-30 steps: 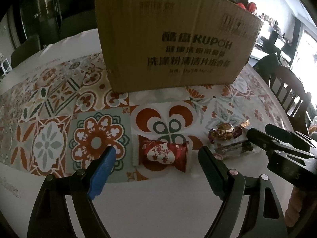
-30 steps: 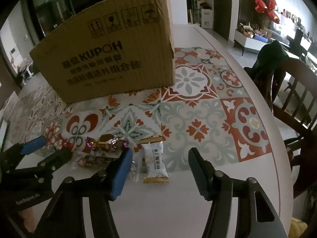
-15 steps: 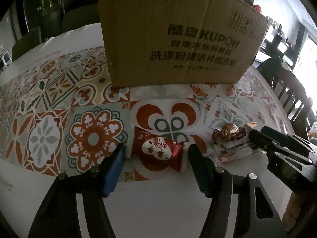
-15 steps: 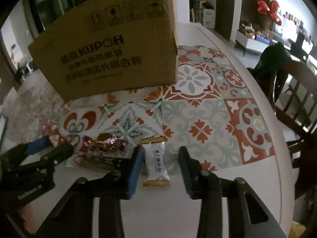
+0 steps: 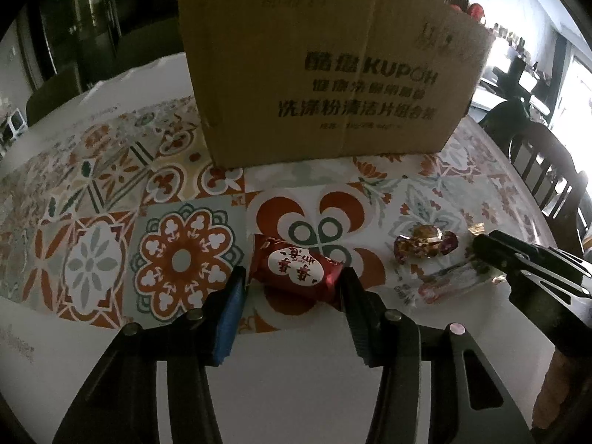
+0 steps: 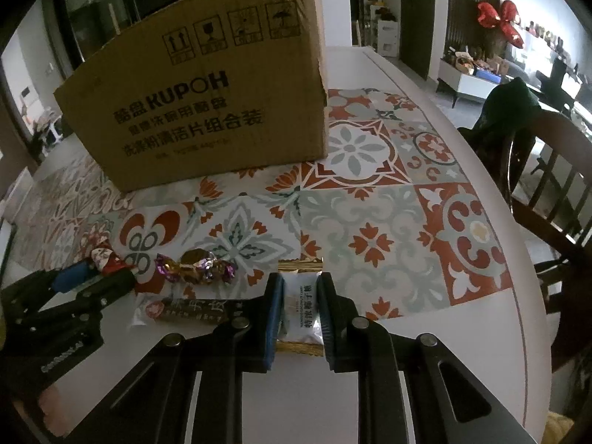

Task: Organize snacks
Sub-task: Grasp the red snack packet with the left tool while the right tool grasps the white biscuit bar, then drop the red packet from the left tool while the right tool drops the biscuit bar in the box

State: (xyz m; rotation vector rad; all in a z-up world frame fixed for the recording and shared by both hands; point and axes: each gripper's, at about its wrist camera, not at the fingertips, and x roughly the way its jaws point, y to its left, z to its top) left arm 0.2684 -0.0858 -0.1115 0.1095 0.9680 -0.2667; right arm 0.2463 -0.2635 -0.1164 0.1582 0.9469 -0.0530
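A red snack packet (image 5: 296, 272) with a white round label sits between the fingers of my left gripper (image 5: 292, 279), which is shut on it at table level. My right gripper (image 6: 300, 298) is shut on a white snack packet (image 6: 300, 305) with gold ends. A gold and purple wrapped candy (image 6: 196, 263) and a long dark bar packet (image 6: 185, 309) lie on the table between the two grippers. The candy (image 5: 425, 246) and the bar (image 5: 444, 288) also show in the left wrist view. A large cardboard box (image 6: 207, 111) stands behind the snacks.
The table (image 6: 425, 351) has a patterned tile cloth and a white rounded edge on the right. A wooden chair (image 6: 547, 185) with a dark garment stands beside that edge. The box (image 5: 325, 74) fills the far middle of the table.
Both grippers moved forward and closed. The left one closed on the red packet, which now sits tilted. The right one closed on the white packet.
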